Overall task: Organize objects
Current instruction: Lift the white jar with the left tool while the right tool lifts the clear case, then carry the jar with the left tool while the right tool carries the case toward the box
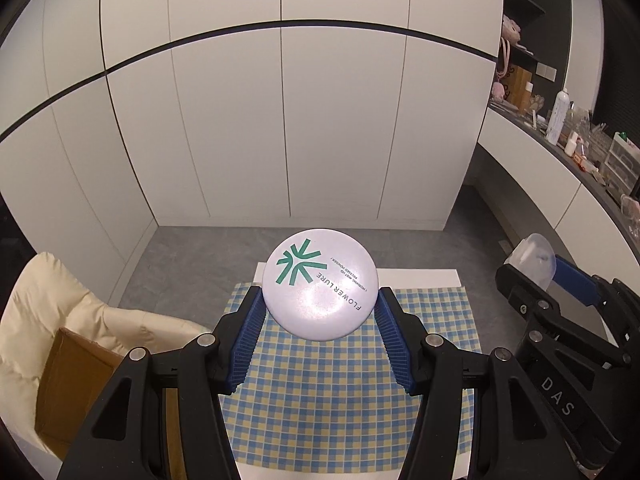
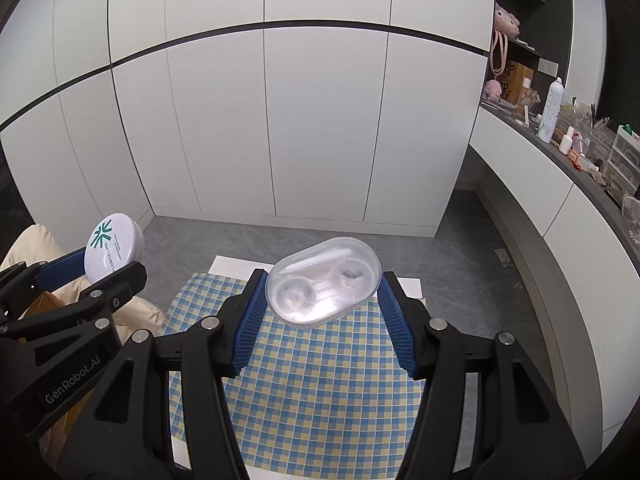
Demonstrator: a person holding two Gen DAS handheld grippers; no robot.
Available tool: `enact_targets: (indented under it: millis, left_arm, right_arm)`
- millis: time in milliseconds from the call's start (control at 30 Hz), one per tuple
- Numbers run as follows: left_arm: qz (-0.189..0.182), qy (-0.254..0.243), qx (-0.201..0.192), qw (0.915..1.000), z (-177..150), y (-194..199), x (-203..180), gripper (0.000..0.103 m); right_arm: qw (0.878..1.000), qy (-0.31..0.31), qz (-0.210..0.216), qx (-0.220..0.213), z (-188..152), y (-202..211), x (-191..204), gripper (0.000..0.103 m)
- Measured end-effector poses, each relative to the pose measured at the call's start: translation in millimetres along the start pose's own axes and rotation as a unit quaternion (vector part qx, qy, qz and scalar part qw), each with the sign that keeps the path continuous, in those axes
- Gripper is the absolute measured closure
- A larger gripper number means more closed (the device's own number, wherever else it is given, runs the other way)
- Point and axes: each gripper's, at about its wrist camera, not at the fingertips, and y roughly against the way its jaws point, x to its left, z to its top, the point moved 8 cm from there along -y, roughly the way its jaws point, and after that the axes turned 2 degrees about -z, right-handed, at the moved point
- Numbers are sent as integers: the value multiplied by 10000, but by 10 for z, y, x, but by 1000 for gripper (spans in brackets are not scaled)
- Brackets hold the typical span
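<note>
You clamp the left gripper (image 1: 320, 312) across the round white compact (image 1: 320, 286), edges pinched for carrying | right gripper (image 2: 322, 300) clamps the clear oval case (image 2: 323, 282) | both lifted above the checked cloth (image 1: 320, 392), near its far edge.

Compact (image 1: 320, 289): lower edge sides hidden behind blue pads; small print under brand name too fine to read. Clear case (image 2: 323, 282): contents blurred through plastic, cannot tell what. Cardboard box (image 1: 76, 384): right part hidden by left gripper (image 1: 320, 300). Checked cloth (image 1: 320, 400): near edge cut off by arms. Shelf clutter (image 1: 592, 140): too small to identify.
</note>
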Motion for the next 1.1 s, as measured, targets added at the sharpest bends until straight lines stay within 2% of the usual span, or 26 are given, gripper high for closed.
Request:
enact_targets:
  millis: [433, 633, 1100]
  left_arm:
    - [-18, -71, 100, 9999, -133, 116, -52, 46]
    - [100, -162, 49, 9998, -212, 293, -87, 46]
    - [435, -408, -122, 9981, -733, 892, -123, 46]
  right_arm:
    - [9999, -36, 32, 107, -130, 140, -23, 45]
    - [9999, -55, 85, 99, -220, 278, -27, 45]
    - [9998, -154, -24, 89, -653, 764, -135, 45]
